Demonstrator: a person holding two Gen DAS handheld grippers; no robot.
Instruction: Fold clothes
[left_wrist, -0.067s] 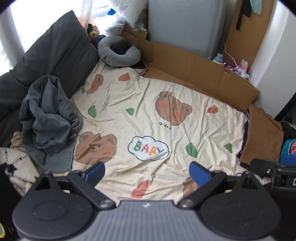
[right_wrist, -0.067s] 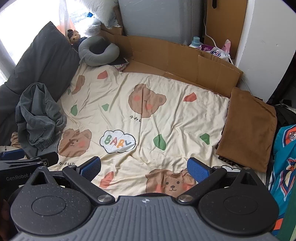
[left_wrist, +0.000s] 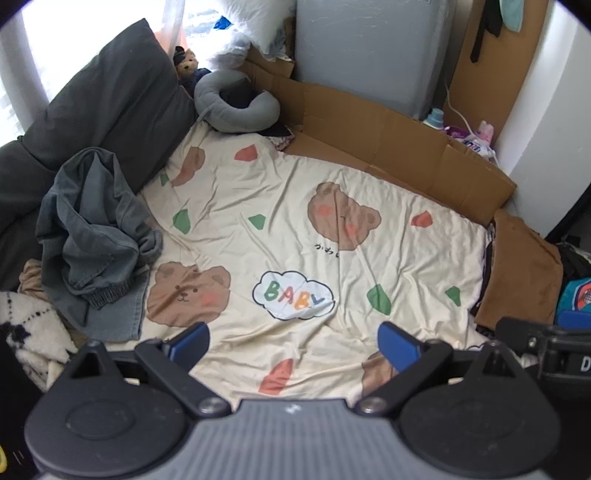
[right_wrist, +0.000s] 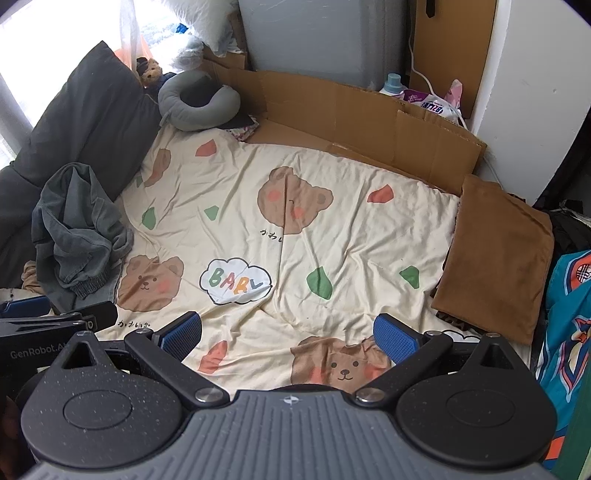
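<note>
from your left wrist view, your left gripper (left_wrist: 293, 341) hangs over the near edge of the bear-print blanket (left_wrist: 295, 236), its blue fingers spread wide with nothing between them. the grey-green garment (left_wrist: 92, 236) lies crumpled in a heap at the blanket's left edge, partly on the blanket and partly against the dark pillow (left_wrist: 99, 114) beyond that edge. its ribbed cuff shows at the bottom of the heap, and no flat fold can be seen in it. under it a pale denim piece (left_wrist: 122, 314) pokes out onto the blanket, also not neatly laid. off the blanket's right edge sits a brown fabric piece (left_wrist: 524, 273), lying flat and squared.

from your right wrist view, your right gripper (right_wrist: 288, 332) is likewise released, fingers apart and empty above the blanket's near edge. the middle of the blanket carries no clothing. the brown piece looks flat and rectangular here too; whether it is a folded garment or a cushion cover, i cannot tell. judging by this, the grey-green heap remains unfolded, so folding work is left for you on the blanket's left side.
</note>
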